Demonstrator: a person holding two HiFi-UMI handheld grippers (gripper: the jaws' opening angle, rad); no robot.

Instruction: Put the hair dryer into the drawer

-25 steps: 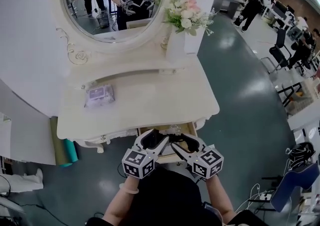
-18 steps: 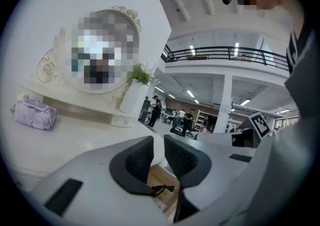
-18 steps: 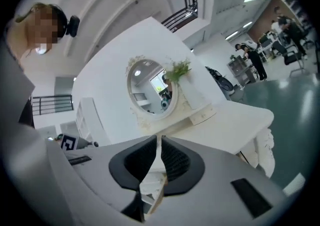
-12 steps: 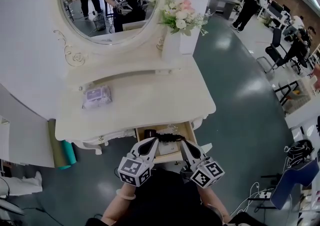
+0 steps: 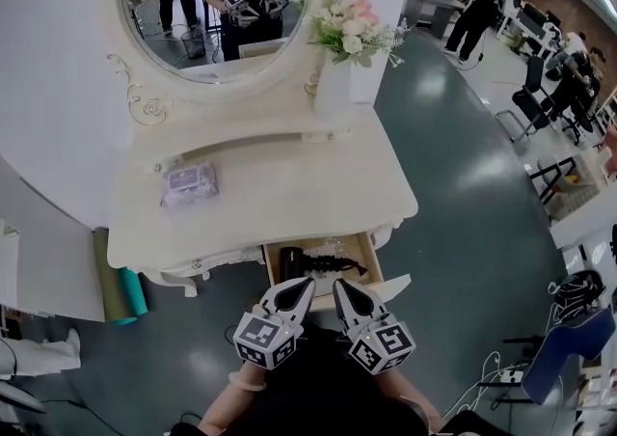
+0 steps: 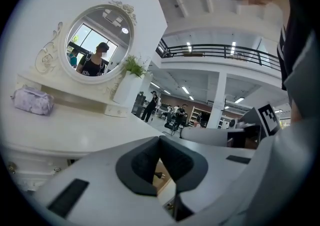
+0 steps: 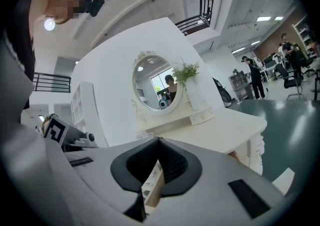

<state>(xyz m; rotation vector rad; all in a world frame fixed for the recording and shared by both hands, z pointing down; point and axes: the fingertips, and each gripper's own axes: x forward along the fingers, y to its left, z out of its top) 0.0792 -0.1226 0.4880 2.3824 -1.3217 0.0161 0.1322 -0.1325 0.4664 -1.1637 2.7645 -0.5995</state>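
Note:
A black hair dryer [image 5: 297, 261] with its coiled cord lies inside the open wooden drawer [image 5: 369, 253] under the white dressing table [image 5: 289, 198]. My left gripper [image 5: 305, 284] and right gripper [image 5: 339, 285] hover side by side just in front of the drawer's white front panel [image 5: 395, 284], both shut with nothing between their jaws. In the left gripper view the closed jaws [image 6: 160, 140] point toward the table; a slice of drawer shows below them. In the right gripper view the closed jaws [image 7: 159, 141] face the mirror, and the drawer's wooden side [image 7: 152, 182] shows through the gap.
A lilac pouch [image 5: 189, 182] lies on the tabletop's left. A vase of flowers [image 5: 347, 39] stands at the back right below the oval mirror [image 5: 217, 0]. A teal roll [image 5: 135, 291] leans at the table's left. People and office chairs [image 5: 540, 96] are far right.
Both grippers have closed their jaws and drawn back from inside the drawer to in front of it. The hair dryer now lies uncovered in the drawer.

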